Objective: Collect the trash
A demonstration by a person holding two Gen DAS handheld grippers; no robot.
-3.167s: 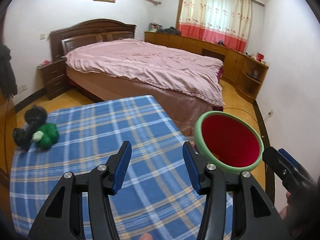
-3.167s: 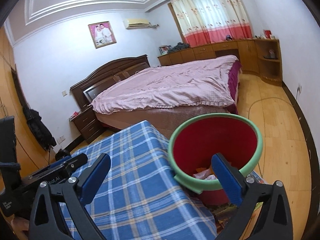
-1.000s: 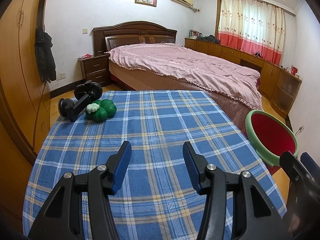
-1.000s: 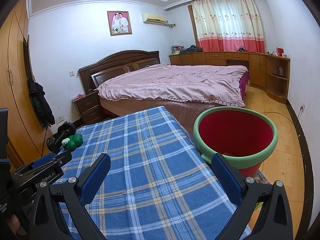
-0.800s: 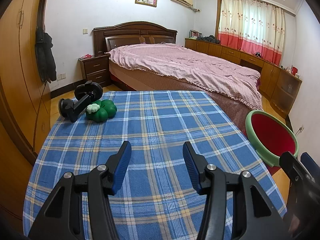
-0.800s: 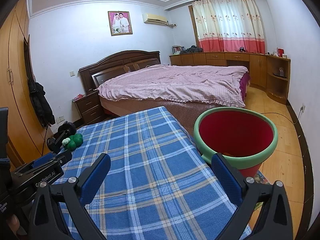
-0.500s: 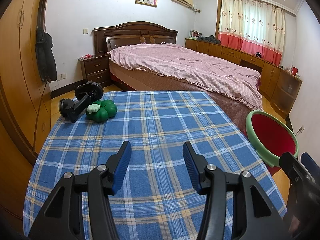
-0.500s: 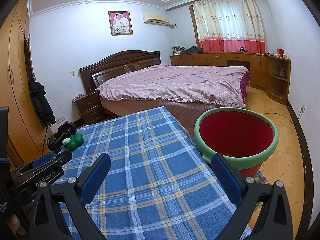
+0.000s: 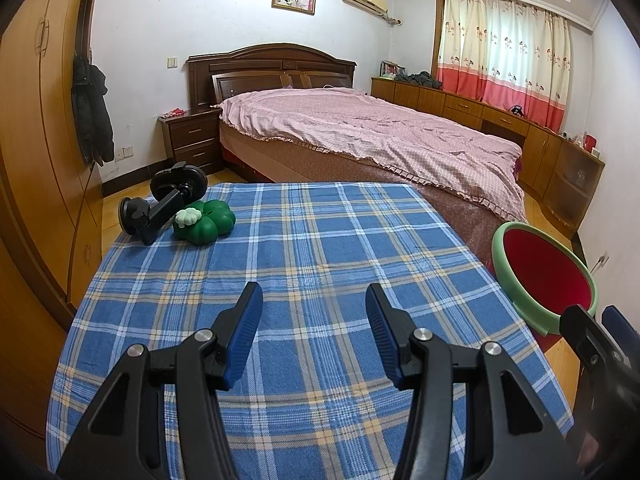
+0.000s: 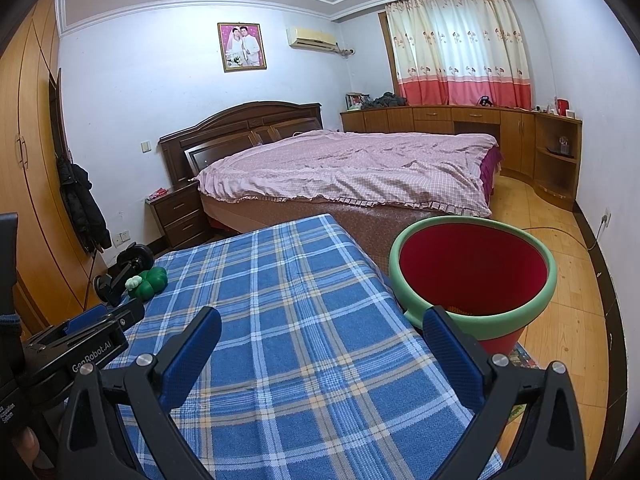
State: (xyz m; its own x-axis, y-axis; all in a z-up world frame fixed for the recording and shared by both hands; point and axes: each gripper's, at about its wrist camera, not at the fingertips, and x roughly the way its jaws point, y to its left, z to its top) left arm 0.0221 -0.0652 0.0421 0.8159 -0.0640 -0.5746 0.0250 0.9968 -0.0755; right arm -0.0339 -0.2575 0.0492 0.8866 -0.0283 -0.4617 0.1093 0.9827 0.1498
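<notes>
Left gripper (image 9: 314, 312): jaws apart, nothing between them, hovering over the blue plaid tablecloth (image 9: 320, 248). Right gripper (image 10: 320, 332): jaws spread wide, empty, above the cloth's right edge. Just past that edge, on the floor, stands the red bin with green rim (image 10: 474, 276), something orange barely visible at its bottom. At the table's far left corner, a green clover-shaped toy (image 9: 206, 222) touches a black suction mount (image 9: 160, 206). Beyond: a bed with pink cover (image 9: 380, 140).

Left tool (image 9: 314, 308) and right tool (image 10: 320, 330), both agape, empty, angled slightly downward.
</notes>
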